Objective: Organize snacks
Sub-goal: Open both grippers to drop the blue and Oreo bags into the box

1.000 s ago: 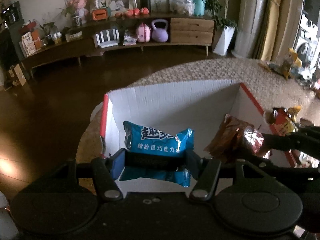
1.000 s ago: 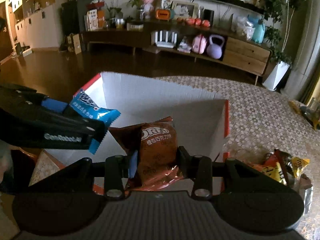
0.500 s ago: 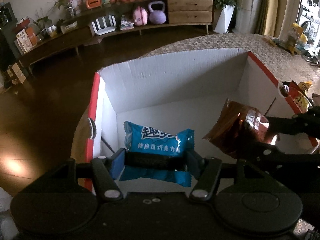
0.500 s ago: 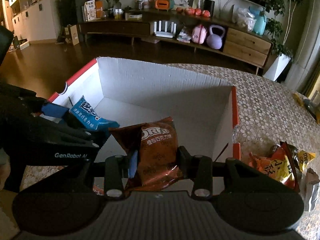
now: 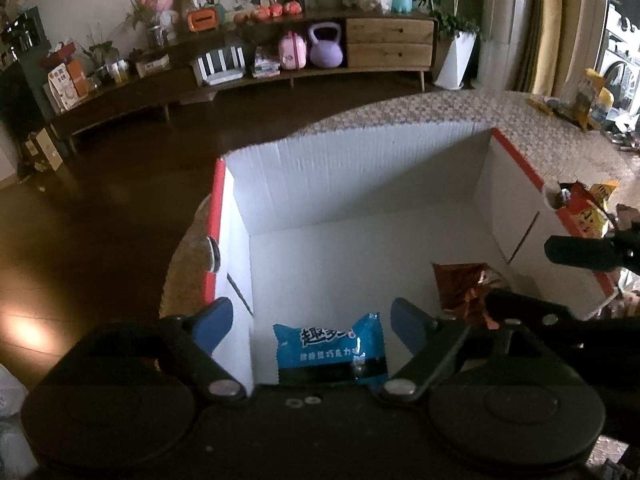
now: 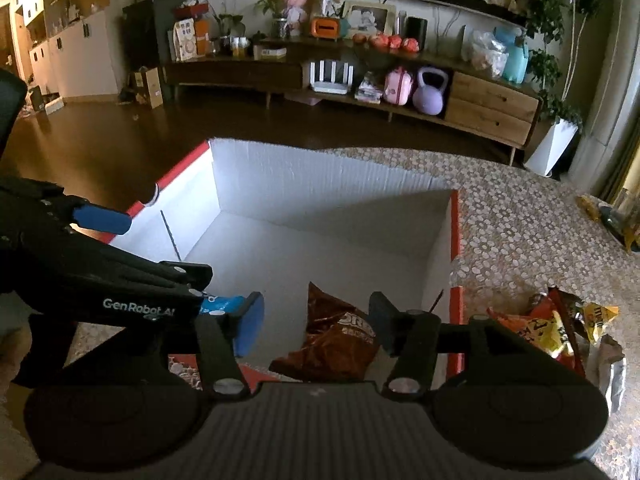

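Box point(image 5: 360, 176) holding blue packet point(image 5: 330, 354), long axis sideways, brown packet point(image 6: 336, 340) upright; left gripper point(image 5: 312, 320), right gripper point(image 6: 316, 320) wide, empty

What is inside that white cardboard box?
Two snacks lie in the box: a blue packet and a brown Oreo bag. The near floor is hidden behind the gripper bodies.
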Motion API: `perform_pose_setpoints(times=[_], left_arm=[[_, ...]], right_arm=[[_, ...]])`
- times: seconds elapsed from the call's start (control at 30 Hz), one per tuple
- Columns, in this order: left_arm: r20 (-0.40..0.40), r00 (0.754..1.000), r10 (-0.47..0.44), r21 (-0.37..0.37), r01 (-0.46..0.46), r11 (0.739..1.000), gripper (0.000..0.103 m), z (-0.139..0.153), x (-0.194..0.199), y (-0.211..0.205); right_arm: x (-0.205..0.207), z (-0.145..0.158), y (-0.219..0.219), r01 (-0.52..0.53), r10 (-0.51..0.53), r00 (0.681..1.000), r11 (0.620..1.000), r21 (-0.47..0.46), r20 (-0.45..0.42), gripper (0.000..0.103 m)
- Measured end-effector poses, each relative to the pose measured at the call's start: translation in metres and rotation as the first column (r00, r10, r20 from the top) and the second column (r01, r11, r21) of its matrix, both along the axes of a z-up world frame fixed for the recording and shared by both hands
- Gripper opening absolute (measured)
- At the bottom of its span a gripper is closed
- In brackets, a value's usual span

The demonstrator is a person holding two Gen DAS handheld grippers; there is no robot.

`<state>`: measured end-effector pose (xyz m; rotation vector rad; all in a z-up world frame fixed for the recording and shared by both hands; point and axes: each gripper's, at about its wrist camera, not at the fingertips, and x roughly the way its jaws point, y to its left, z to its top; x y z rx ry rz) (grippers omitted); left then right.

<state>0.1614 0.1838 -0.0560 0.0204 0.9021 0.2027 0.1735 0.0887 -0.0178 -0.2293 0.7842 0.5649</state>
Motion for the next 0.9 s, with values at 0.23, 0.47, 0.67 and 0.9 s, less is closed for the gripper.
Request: perform_pose_setpoints(times=[0.23, 0.47, 0.67, 0.9], left_arm=[[0.057, 0.998, -0.015, -0.014, 0.016, 1.000, 0.091, 0.021, -0.016, -0.008], [0.121, 0.992, -0.036, -0.018, 0.038, 0.999, 0.095, 0.041, -0.033, -0.022], [0.166, 0.984, -0.061, -0.013, 0.064, 0.998, 0.096, 0.056, -0.044, -0.039], [0.228, 0.968, -0.106, -0.026, 0.115, 0.993, 0.100, 0.069, -0.060, -0.062]], right_arm=[[-0.016, 0.019, -0.017, 0.008, -0.009, 0.999, 0.999, 0.034, 0.031, 0.065], [-0.030, 0.038, -0.038, 0.016, -0.021, 0.998, 0.996, 0.084, 0.059, 0.068], [-0.046, 0.051, -0.057, 0.022, -0.032, 0.996, 0.993, 0.119, 0.082, 0.072], [-0.063, 0.066, -0.091, 0.039, -0.058, 0.992, 0.985, 0.169, 0.108, 0.084]])
